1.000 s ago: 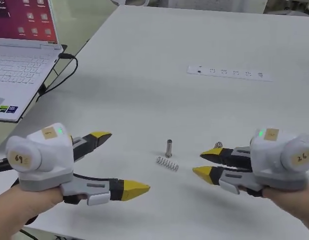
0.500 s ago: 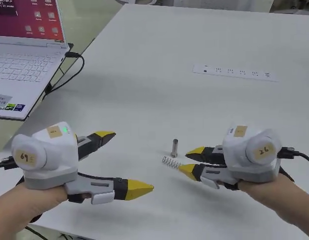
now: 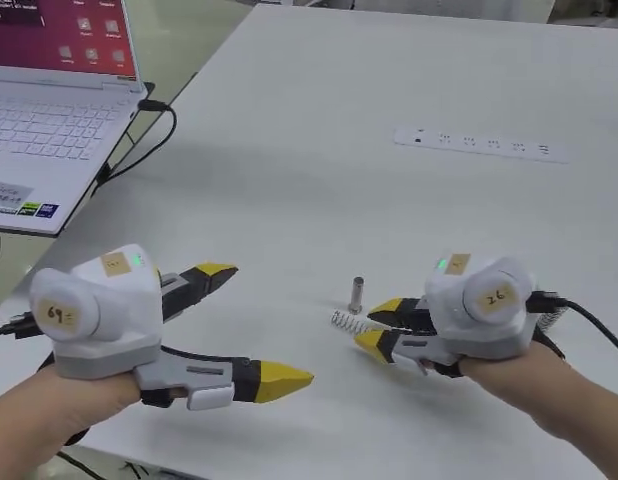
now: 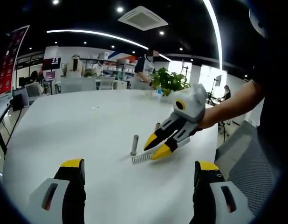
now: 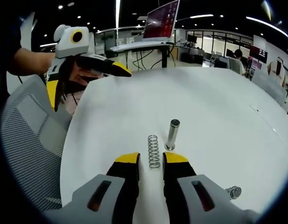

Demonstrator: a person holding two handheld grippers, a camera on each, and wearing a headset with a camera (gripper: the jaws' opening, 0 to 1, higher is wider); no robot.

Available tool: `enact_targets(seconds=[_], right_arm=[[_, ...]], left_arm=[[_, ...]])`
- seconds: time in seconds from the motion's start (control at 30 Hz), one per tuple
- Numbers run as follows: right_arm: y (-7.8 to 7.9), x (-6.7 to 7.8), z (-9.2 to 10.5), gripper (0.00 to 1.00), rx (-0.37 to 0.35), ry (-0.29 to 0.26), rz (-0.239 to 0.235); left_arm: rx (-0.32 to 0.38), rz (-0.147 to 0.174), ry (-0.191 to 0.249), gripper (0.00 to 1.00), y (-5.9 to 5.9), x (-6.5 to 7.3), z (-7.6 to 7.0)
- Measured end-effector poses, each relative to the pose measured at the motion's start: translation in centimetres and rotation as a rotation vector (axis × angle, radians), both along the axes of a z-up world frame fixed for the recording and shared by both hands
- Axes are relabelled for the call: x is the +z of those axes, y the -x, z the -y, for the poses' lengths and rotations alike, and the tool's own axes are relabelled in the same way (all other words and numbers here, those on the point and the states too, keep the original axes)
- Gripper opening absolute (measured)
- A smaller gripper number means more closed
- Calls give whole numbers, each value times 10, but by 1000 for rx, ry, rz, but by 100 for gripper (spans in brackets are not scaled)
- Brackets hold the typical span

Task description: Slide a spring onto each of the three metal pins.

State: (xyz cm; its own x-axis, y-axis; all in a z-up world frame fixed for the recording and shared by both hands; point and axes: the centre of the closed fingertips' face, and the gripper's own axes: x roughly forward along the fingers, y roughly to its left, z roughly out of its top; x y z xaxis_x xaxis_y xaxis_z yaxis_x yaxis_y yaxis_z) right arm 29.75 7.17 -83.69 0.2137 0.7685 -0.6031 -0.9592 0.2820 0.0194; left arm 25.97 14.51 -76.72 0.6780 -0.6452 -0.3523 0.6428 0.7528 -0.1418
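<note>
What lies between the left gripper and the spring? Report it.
Bare table: in the head view nothing sits between the left gripper and the spring.

an open office: white table (image 3: 319, 180), laptop (image 3: 49, 120), mesh chair (image 5: 27, 144), ceiling vent (image 4: 142, 18).

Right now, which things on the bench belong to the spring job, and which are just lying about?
Job: small coiled steel spring; upright silver metal pin.
Lying about: open white laptop; black cable; flat white power strip.
</note>
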Motion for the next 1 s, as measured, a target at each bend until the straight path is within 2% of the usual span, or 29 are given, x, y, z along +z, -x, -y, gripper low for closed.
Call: enact_targets(seconds=[0.47, 0.73, 0.87, 1.0], right_arm=[[-4, -17, -3, 13, 4, 37, -1], [-8, -24, -4, 9, 13, 34, 4], [-8, -22, -1, 9, 20, 35, 17], [-5, -14, 1, 9, 22, 11, 6]], left_arm=[[8, -12, -1, 94, 3, -3, -3], [6, -19, -1, 94, 5, -5, -4], [0, -19, -2, 94, 5, -4, -1], [-9, -16, 0, 94, 4, -3, 3]])
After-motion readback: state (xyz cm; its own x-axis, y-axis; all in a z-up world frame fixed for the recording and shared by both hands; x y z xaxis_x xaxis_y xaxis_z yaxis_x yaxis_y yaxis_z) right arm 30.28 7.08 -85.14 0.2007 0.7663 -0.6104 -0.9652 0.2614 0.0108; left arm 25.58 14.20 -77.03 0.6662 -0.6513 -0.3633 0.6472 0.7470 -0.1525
